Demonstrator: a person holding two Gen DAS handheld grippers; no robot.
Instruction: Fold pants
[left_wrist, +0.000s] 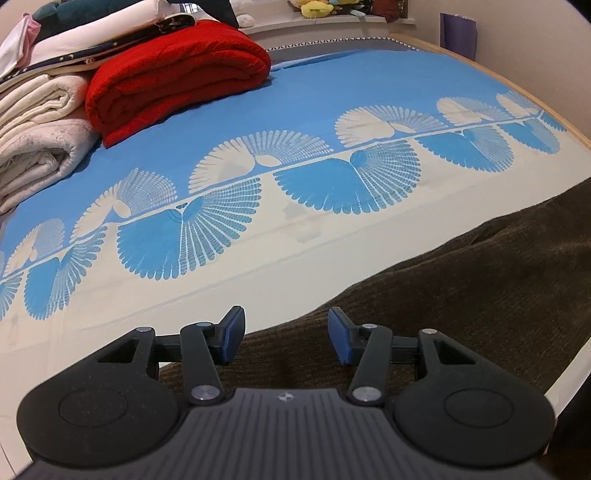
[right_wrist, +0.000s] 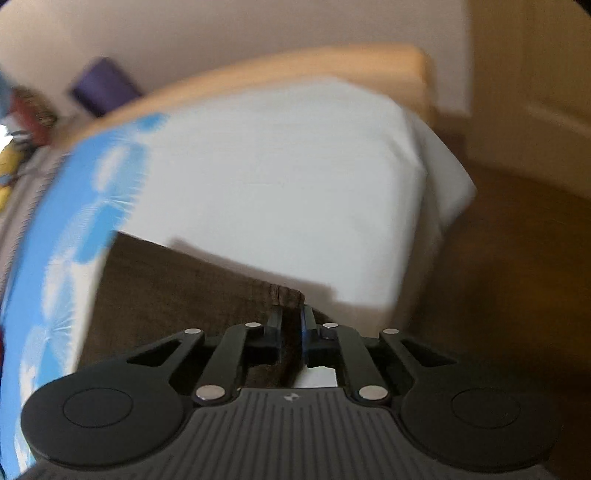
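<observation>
Dark brown pants (left_wrist: 461, 277) lie spread on the bed's blue-and-white sheet (left_wrist: 258, 258), filling the lower right of the left wrist view. My left gripper (left_wrist: 285, 314) hovers over their upper edge, open, with its blue pads (left_wrist: 232, 332) wide apart and only flat cloth below them. The right wrist view is blurred. There the pants (right_wrist: 177, 288) reach towards the white corner of the bed (right_wrist: 295, 184). My right gripper (right_wrist: 291, 312) is narrowed on a raised fold at the pants' edge, and brown cloth fills the slim gap between its pads.
A folded red blanket (left_wrist: 177, 74) and stacked white blankets (left_wrist: 40, 129) sit at the bed's far left. Plush toys (left_wrist: 314, 7) and a purple bag (left_wrist: 458, 33) are beyond the bed. The wooden bed frame (right_wrist: 295, 62) and brown floor (right_wrist: 517, 258) lie past the corner.
</observation>
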